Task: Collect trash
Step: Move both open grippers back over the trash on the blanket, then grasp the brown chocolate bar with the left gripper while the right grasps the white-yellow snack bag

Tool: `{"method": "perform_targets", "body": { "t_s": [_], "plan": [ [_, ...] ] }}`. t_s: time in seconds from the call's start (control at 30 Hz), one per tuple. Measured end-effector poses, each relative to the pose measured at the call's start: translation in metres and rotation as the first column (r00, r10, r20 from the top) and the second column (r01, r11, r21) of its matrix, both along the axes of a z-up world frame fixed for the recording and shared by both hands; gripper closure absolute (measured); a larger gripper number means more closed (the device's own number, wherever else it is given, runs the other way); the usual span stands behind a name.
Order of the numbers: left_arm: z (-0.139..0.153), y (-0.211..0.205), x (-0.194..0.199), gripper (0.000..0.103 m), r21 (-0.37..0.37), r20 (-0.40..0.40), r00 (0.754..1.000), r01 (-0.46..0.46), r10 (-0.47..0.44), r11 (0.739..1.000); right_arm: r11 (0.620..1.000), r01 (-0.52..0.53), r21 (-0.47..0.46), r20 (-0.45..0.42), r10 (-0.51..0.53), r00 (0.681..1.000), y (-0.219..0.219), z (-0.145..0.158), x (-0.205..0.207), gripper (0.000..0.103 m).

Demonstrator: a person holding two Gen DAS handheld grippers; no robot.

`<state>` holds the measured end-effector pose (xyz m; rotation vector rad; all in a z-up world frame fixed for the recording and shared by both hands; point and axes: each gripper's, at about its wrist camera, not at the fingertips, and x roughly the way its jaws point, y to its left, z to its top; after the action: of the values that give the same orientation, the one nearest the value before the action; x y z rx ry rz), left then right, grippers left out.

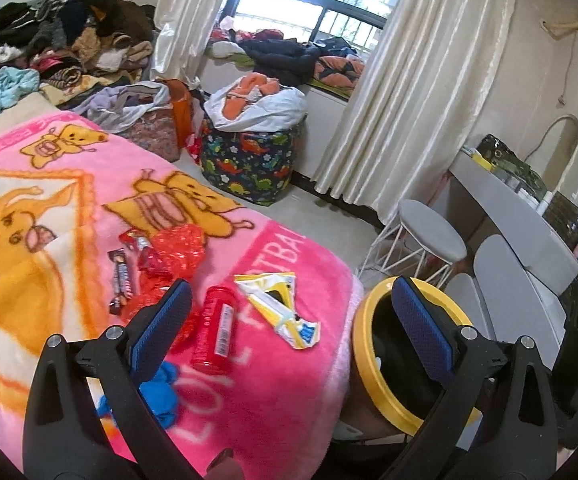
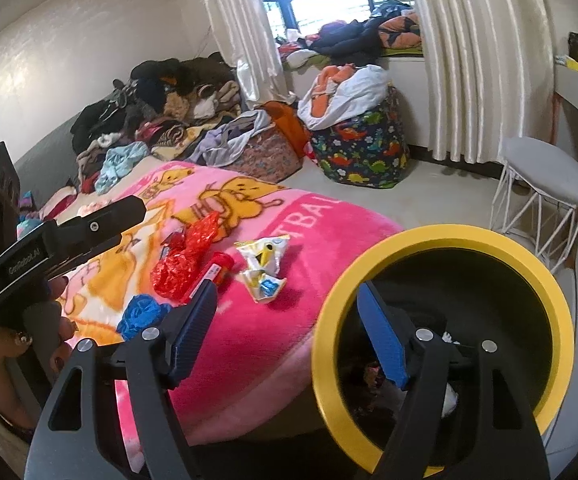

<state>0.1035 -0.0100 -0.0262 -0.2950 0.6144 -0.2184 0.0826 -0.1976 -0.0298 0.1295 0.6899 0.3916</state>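
Note:
Trash lies on a pink cartoon blanket [image 1: 289, 400]: a red tube [image 1: 215, 328] [image 2: 219, 266], a yellow-white wrapper [image 1: 277, 304] [image 2: 263, 268], red crinkled cellophane [image 1: 173, 252] [image 2: 185, 260], a dark snack-bar wrapper [image 1: 121, 280] and a blue crumpled piece [image 1: 161, 392] [image 2: 141, 312]. A black bin with a yellow rim [image 1: 373, 380] [image 2: 441, 236] stands at the blanket's right edge, with some scraps inside. My left gripper [image 1: 291, 284] hovers open above the tube and wrapper, holding nothing. My right gripper [image 2: 285, 290] is open too, straddling the bin's left rim and the blanket edge.
A hand holds the left gripper's body [image 2: 49, 248] at the far left. Clothes are piled [image 1: 49, 40] at the back of the bed. On the floor stand a dinosaur-print bag [image 1: 253, 160] and a white wire stool [image 1: 433, 232]. A white desk [image 1: 529, 220] is on the right.

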Motion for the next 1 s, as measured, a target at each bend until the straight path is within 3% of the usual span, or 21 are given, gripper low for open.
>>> {"method": "perform_targets", "body": {
  "t_s": [0.43,0.83,1.0],
  "plan": [
    [-0.019,0.053,-0.001,0.011,-0.010,-0.051,0.992,-0.117,0.117,0.993,0.990,-0.114,-0.085,-0.034,0.111,0.993,0.047,-0.010,0.030,0.030],
    [-0.053,0.099,0.014,0.011,-0.040,-0.174,0.962,-0.219,0.209,0.975,0.976,-0.158,-0.150,-0.102,0.143,0.984,0.076,-0.038,0.069,0.030],
    [-0.067,0.112,0.029,0.023,-0.070,-0.225,0.949,-0.240,0.219,0.968,0.971,-0.165,-0.173,-0.119,0.146,0.982,0.083,-0.048,0.085,0.030]
  ]
}}
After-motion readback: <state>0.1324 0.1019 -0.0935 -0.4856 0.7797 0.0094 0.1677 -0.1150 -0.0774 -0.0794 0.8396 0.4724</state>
